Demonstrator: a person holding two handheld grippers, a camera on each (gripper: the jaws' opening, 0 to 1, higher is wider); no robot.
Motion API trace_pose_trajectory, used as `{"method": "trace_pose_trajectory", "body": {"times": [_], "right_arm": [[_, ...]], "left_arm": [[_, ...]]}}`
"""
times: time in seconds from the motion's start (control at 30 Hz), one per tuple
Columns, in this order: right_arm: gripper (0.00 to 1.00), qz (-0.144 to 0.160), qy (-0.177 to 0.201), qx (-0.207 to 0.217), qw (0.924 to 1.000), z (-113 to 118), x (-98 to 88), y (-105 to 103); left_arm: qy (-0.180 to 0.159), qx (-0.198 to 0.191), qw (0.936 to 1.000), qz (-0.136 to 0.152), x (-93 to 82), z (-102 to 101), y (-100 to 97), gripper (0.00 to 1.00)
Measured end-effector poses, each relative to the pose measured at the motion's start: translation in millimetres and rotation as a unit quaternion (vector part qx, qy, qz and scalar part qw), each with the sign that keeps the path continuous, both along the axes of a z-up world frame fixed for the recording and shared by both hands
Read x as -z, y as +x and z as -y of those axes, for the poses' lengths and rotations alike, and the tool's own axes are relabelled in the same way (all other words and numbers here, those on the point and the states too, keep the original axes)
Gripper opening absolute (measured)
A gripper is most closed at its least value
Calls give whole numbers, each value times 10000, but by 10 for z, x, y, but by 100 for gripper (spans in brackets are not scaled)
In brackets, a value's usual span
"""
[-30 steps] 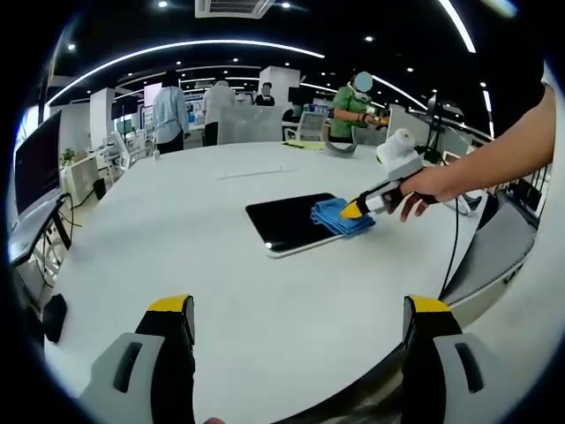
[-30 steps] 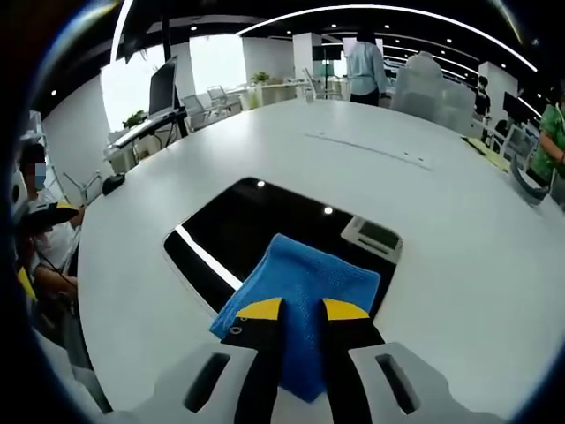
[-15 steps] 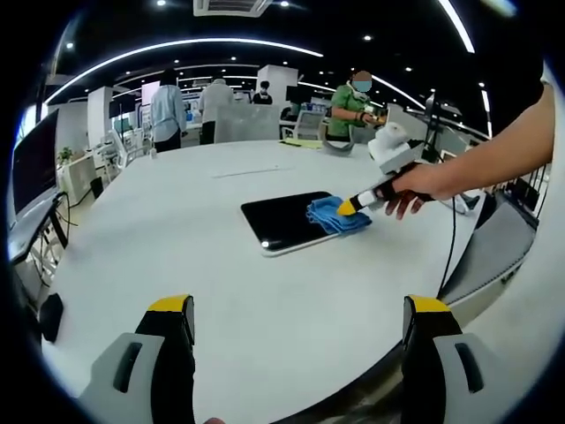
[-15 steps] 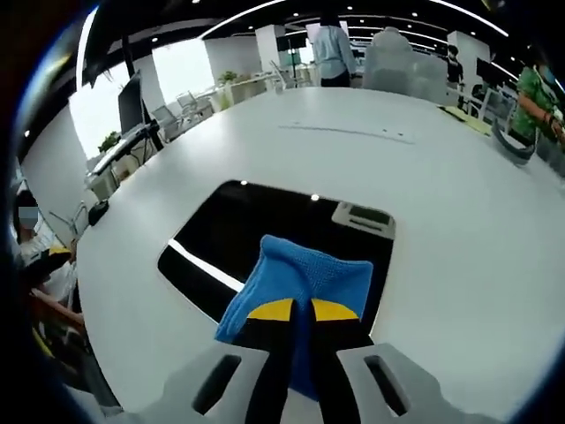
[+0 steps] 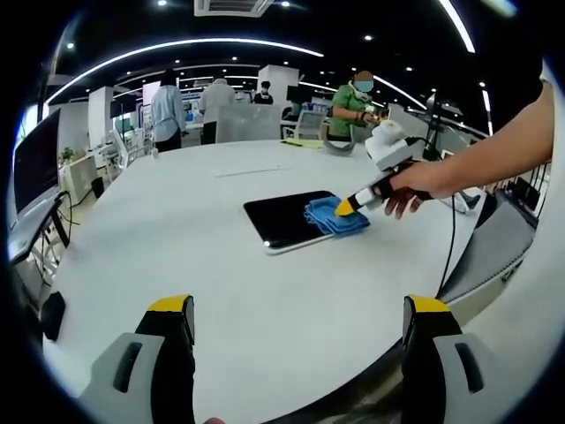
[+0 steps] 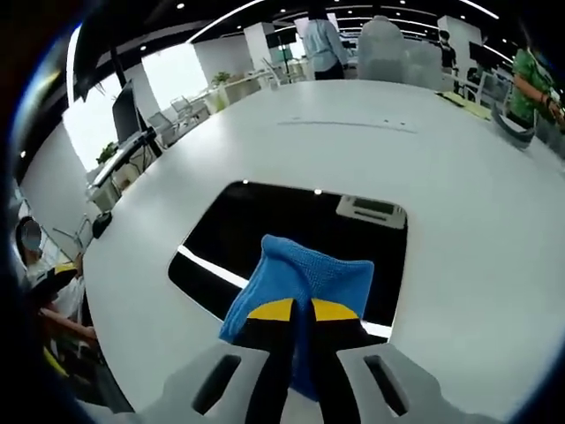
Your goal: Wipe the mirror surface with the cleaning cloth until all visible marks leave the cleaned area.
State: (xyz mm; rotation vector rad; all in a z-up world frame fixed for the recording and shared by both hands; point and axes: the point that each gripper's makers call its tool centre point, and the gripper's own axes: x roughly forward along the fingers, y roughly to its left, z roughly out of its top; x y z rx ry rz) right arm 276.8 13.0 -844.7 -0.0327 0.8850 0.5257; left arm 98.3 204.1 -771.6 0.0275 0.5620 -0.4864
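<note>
Blue knit cloth (image 6: 305, 278) on glossy mirror (image 6: 291, 238)

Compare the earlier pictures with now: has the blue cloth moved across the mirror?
Yes. In the left gripper view the blue cloth, held by the right tool, slid slightly further onto the mirror, toward its centre.

The right gripper (image 6: 297, 311), with yellow-tipped black jaws nearly together, clamps a folded blue microfibre cleaning cloth (image 6: 305, 278) at 6 o'clock. The cloth lies on the near edge of a dark rectangular mirror (image 6: 274, 231) lying flat on the round white desk (image 6: 459, 221). Ceiling lights reflect in the mirror.
</note>
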Motion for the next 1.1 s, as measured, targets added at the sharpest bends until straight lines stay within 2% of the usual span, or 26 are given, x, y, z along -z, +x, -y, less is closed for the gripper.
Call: {"method": "trace_pose_trajectory", "body": {"times": [0.4,1.1], "right_arm": [[2,-118,103,73,9998,-96,-28,-37],[2,-116,138,32,9998,-220,1,14]], "left_arm": [[-13,-28,10000,-14,-2,-51,-5,99],[-59,-35,10000,-24,1,-121,51,99]]}}
